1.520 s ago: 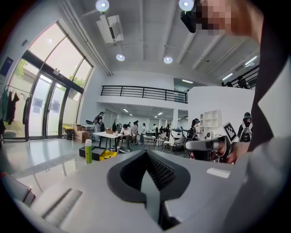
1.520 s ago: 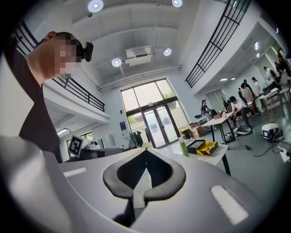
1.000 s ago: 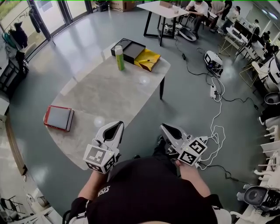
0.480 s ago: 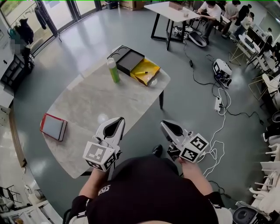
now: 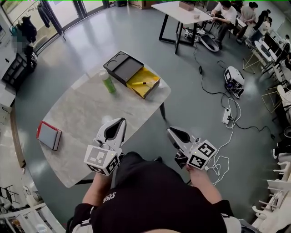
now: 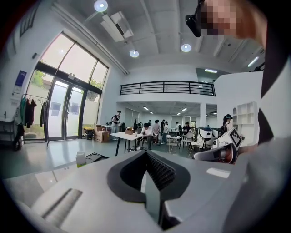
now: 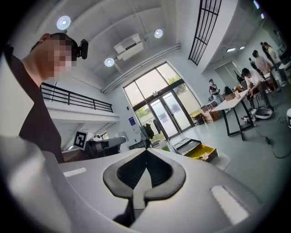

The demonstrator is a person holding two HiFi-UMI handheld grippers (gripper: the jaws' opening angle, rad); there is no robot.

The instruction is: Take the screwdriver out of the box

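Note:
An open yellow box (image 5: 143, 83) lies near the far end of the marble table (image 5: 86, 118), and a screwdriver (image 5: 144, 83) with a yellow handle rests inside it. In the right gripper view the yellow box (image 7: 203, 152) shows far off beyond the jaws. My left gripper (image 5: 119, 122) hovers over the table's near edge, shut and empty. To the right of the table, my right gripper (image 5: 170, 131) is above the floor, also shut with nothing in it. Both are well short of the box. The left gripper (image 6: 146, 153) and right gripper (image 7: 146, 151) show meeting pads in their own views.
A black tray (image 5: 122, 67) lies beside the yellow box, and a green bottle (image 5: 107, 82) stands left of them. A red-edged grey book (image 5: 49, 135) rests at the table's left end. Cables and a power strip (image 5: 226, 116) cross the floor at right. Several people sit at a far table (image 5: 182, 13).
Both grippers have travelled forward alongside the table and stayed shut. The box, tray and bottle now sit lower and further left in the head view.

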